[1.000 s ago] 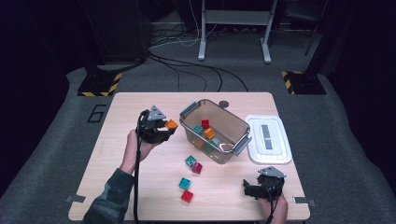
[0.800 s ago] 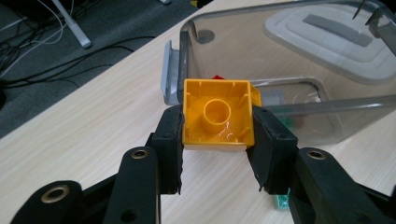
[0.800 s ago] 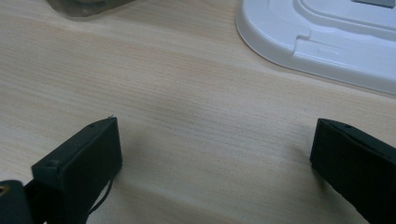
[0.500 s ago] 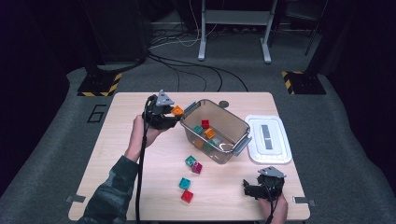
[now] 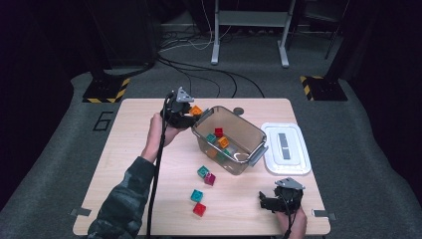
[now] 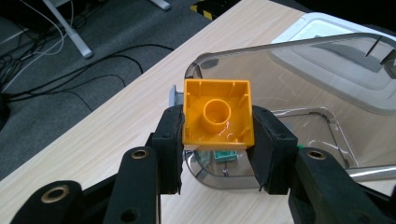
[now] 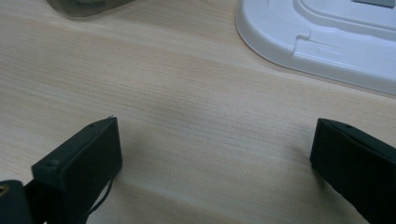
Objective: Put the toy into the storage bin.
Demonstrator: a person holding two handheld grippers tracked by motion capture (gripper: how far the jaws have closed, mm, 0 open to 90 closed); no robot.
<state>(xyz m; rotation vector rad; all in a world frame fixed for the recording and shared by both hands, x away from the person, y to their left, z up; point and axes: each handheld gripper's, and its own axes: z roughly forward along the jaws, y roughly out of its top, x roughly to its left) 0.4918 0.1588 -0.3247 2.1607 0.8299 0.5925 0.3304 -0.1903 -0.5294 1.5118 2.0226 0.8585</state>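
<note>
Four blocks [image 5: 204, 178] are left on the table [image 5: 124, 149], two near the bin [image 5: 247, 130] and two closer to the person. A few blocks lie in the bin already, so I think the job of filling it is about half done. The left gripper [image 5: 191, 115] squeezes an orange block [image 6: 217, 113] by its two sides. The hollow side of the block, with its round tube, faces the camera. The block is up in the air, right at the near corner of the bin, above the rim. To my eye it needs to go a little more over the bin and then be dropped. The left hand [image 5: 161, 132] reaches far out over the table, and the arm is stretched long. The right gripper [image 5: 266, 201] sits low by the near edge of the table, near the white lid [image 5: 288, 162]. Its jaws are wide apart, with nothing in them.
</note>
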